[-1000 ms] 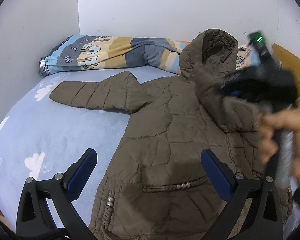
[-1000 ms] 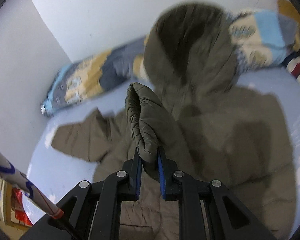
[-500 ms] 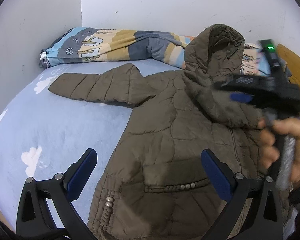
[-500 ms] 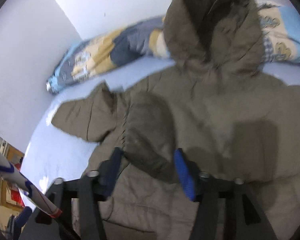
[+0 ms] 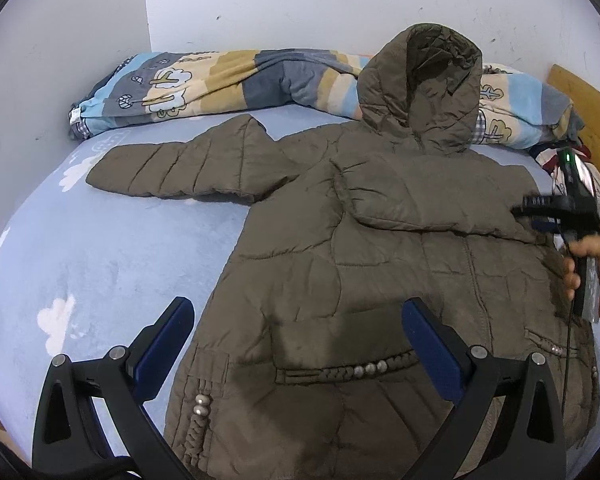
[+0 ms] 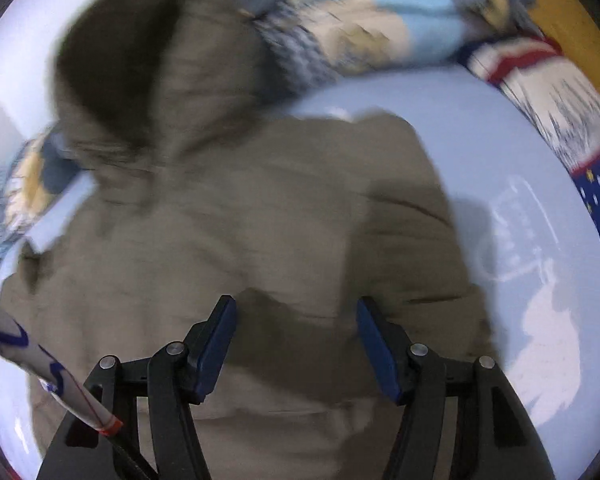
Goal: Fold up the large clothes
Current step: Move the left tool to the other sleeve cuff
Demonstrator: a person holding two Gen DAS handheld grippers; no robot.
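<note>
An olive quilted hooded jacket (image 5: 340,272) lies front up on a light blue bed (image 5: 100,248). Its left sleeve (image 5: 180,168) is spread out to the side. Its right sleeve (image 5: 428,204) lies folded across the chest. The hood (image 5: 424,84) rests against the bedding at the back. My left gripper (image 5: 296,344) is open and empty above the jacket's lower hem. My right gripper (image 6: 296,340) is open and empty above the jacket (image 6: 240,240); this view is blurred. It also shows in the left wrist view (image 5: 560,208) at the jacket's right edge.
A rolled patterned quilt (image 5: 220,80) lies along the white wall at the back. A wooden headboard (image 5: 588,108) and a red, white and blue cloth (image 6: 560,100) are at the right. Open blue sheet lies left of the jacket.
My right gripper let go of the right sleeve, which now lies across the chest, and pulled back to the jacket's right side. The left gripper stayed open, its view shifting slightly.
</note>
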